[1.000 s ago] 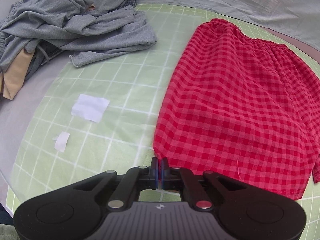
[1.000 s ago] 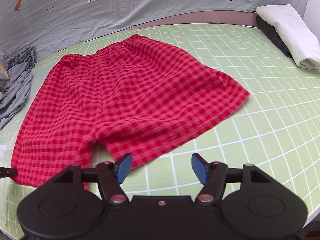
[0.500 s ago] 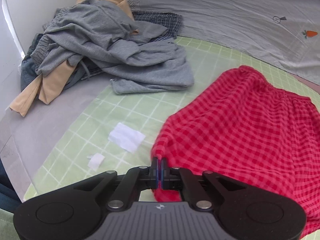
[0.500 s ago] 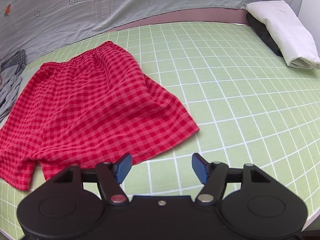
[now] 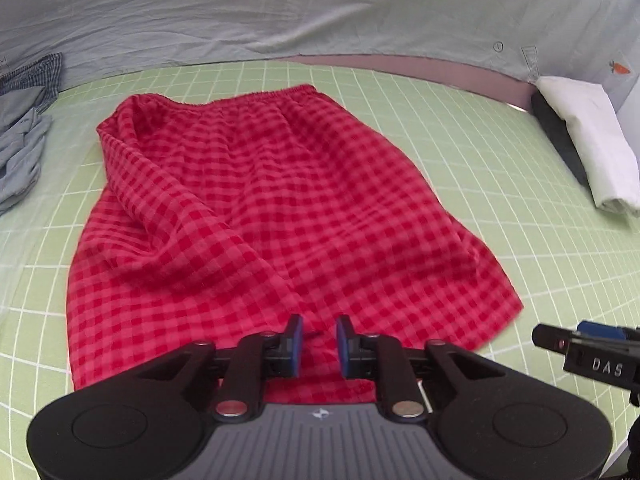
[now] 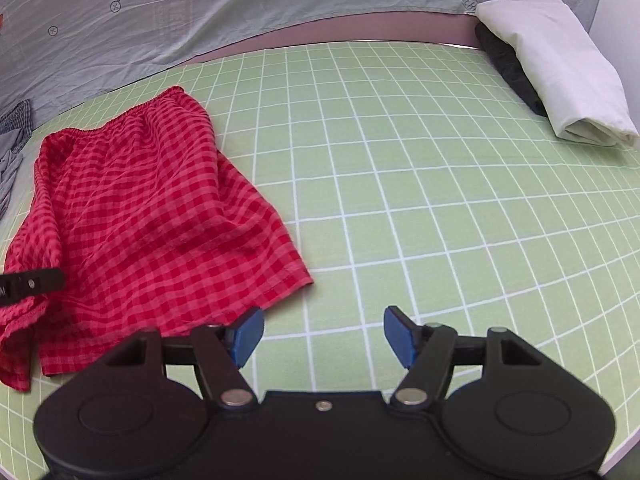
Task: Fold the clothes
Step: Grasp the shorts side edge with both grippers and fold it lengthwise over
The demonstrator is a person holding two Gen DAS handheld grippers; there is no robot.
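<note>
Left wrist view: the left gripper [image 5: 319, 346] hangs over the near edge of the red checked shorts [image 5: 276, 216], and its blue fingers [image 5: 295, 344] are opening, with a gap between them. Red cloth lies under and between the fingers, but the pads do not press on it. The shorts lie folded in half on the green grid mat [image 5: 500, 184], the elastic waistband at the far side and the hem toward the camera; the folded-over layer makes a loose ridge along the left part of the cloth. At the right edge of this view the tip of the right gripper [image 5: 582, 346] shows, just beside the near right corner of the shorts.

In the right wrist view the right gripper [image 6: 323, 334] has its fingers [image 6: 400, 336] wide apart with nothing between them, above bare mat just to the right of the shorts' hem.

A folded white cloth [image 6: 556, 68] rests on a dark garment [image 6: 508, 68] at the far right of the mat. A heap of grey clothes [image 5: 20, 152] lies at the left edge. A pale sheet with carrot prints [image 5: 320, 8] lies behind the mat.
</note>
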